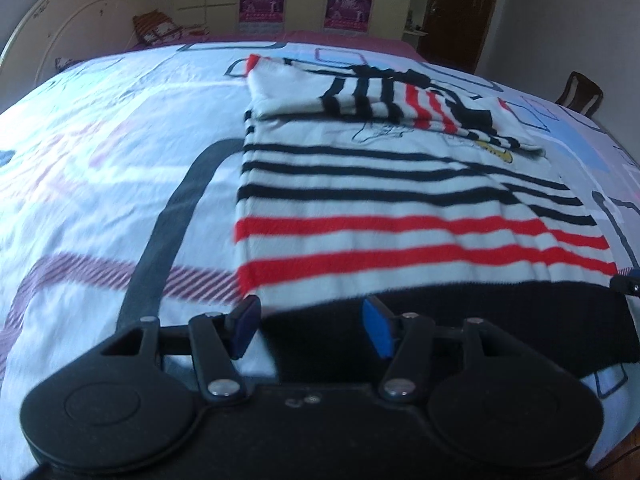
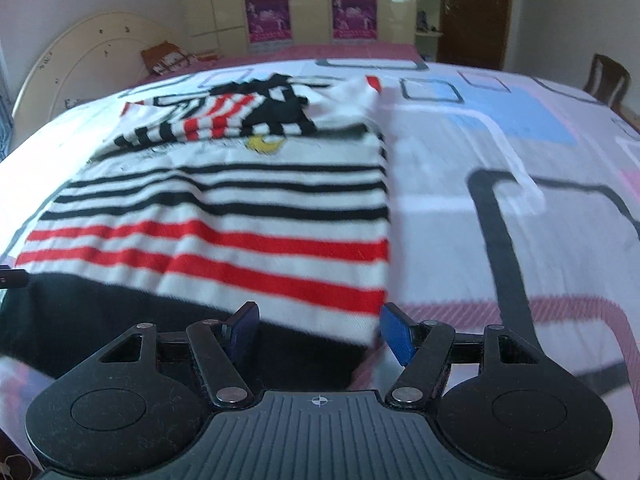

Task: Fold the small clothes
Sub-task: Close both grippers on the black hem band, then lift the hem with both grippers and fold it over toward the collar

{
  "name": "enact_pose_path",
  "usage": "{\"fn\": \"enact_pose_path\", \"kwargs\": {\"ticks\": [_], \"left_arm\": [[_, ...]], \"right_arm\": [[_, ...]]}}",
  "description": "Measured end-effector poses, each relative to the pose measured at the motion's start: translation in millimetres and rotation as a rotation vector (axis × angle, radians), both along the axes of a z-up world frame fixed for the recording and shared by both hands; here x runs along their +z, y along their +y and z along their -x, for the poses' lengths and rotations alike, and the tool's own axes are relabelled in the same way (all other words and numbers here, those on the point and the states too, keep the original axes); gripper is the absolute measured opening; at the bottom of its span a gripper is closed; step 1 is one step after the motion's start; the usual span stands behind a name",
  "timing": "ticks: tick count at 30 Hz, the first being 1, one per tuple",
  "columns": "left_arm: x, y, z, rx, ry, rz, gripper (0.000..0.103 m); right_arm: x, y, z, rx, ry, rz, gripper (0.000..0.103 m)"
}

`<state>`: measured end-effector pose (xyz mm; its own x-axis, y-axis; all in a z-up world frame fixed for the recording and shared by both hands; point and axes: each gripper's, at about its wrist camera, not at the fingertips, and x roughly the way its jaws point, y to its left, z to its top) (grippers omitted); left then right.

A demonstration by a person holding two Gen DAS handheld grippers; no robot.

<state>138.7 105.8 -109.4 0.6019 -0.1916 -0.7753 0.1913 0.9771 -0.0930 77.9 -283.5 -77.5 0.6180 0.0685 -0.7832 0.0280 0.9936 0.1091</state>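
Note:
A small white sweater (image 1: 400, 208) with black and red stripes and a black hem band (image 1: 480, 320) lies flat on the bed, its sleeves (image 1: 400, 104) folded across the chest. My left gripper (image 1: 310, 330) hovers open over the hem's left corner, with nothing pinched between its blue pads. In the right wrist view the same sweater (image 2: 240, 208) fills the left half. My right gripper (image 2: 320, 334) stands open above the hem's right corner (image 2: 360, 336). A dark tip of the other gripper (image 2: 12, 278) shows at the left edge. Both views are motion-blurred.
The bed sheet (image 1: 100, 168) is white with dark, pink and blue rectangles. A cream headboard (image 2: 80, 64) and an orange cushion (image 2: 166, 58) lie far left. Wardrobe doors (image 2: 312, 8), a brown door (image 2: 476, 12) and a wooden chair (image 2: 606, 80) stand behind.

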Motion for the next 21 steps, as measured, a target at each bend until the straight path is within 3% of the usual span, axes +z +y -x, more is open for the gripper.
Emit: {"fn": "enact_pose_path", "kwargs": {"ticks": [9, 10, 15, 18, 21], "left_arm": [[-7.6, 9.0, 25.6, 0.010, 0.067, 0.079, 0.050], [-7.6, 8.4, 27.9, 0.005, 0.071, 0.087, 0.048], [-9.0, 10.0, 32.1, 0.003, 0.089, 0.136, 0.035], [-9.7, 13.5, 30.7, 0.003, 0.112, 0.182, 0.025], [-10.1, 17.4, 27.5, 0.001, 0.130, 0.234, 0.014]], "right_arm": [[-7.1, 1.7, 26.0, -0.009, 0.067, -0.058, 0.066], [-8.0, 4.5, 28.1, -0.004, 0.068, -0.058, 0.056], [-7.9, 11.5, 31.6, 0.004, 0.070, -0.082, 0.034], [-7.9, 13.8, 29.8, 0.016, 0.088, -0.121, 0.012], [-5.6, 14.8, 29.8, 0.018, 0.083, -0.125, 0.011]]}}
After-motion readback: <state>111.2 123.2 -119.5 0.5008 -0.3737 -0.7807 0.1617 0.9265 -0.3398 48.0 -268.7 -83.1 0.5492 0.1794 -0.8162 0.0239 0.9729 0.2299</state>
